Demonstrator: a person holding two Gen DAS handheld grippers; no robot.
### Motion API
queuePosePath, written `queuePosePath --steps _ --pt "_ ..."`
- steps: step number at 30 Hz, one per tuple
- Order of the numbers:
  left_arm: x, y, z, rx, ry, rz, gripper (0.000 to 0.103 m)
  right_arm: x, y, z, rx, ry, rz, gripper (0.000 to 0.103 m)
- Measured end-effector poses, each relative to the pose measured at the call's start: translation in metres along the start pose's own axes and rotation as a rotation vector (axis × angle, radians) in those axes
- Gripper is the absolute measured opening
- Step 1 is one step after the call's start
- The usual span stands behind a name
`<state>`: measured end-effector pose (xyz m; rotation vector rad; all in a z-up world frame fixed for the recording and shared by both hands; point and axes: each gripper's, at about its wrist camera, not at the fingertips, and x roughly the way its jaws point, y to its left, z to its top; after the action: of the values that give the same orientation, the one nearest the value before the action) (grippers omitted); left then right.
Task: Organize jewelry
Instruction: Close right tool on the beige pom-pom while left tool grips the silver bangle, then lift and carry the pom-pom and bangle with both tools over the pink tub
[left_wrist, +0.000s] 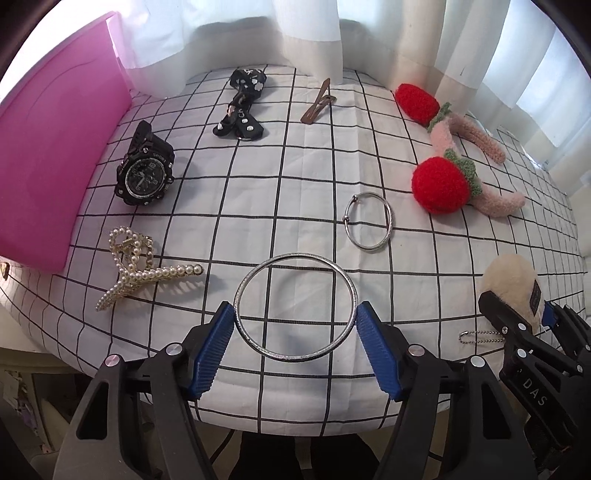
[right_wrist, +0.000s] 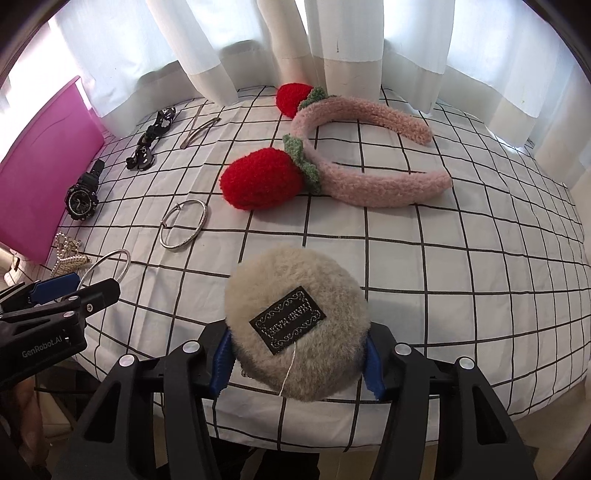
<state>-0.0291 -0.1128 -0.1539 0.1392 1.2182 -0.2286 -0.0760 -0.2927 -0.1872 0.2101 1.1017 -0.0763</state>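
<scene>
Left hand-held gripper (left_wrist: 295, 325) clamps the large silver bangle (left_wrist: 295, 306) across its width — right hand-held gripper (right_wrist: 297, 360) squeezes the fluffy pom-pom (right_wrist: 297, 325).

Open counter (right_wrist: 461, 266) lies right of my gripper (right_wrist: 295, 365); the headband (right_wrist: 369, 184) blocks beyond, the pink box (left_wrist: 55, 155) walls the left.

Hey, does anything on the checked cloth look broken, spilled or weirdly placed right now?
Nothing looks damaged or spilled. The only oddity: a loose white thread hangs from the fluffy beige pom-pom held in the right gripper, just beside its black label.
</scene>
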Motion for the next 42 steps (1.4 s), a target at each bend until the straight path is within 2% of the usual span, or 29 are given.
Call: queuePosePath --steps 12,22,30,42 --pt "-0.088 0.014 0.039 -0.018 -0.205 -0.046 0.065 -0.071 0.023 0.045 -0.025 -0.163 0.037 0.054" --pt "-0.164 0.051 0.061 -0.068 -0.396 -0.039 0.065 -0.127 0.07 0.085 -0.104 -0.318 0.093 0.054" --pt "-0.198 0.104 0.067 -0.138 -0.489 0.022 0.065 -0.147 0.135 0.114 -0.195 -0.394 0.188 0.054" --pt "-0.219 0.227 0.074 -0.293 -0.57 0.186 0.065 -0.15 0.276 0.157 -0.403 -0.461 0.363 0.054"
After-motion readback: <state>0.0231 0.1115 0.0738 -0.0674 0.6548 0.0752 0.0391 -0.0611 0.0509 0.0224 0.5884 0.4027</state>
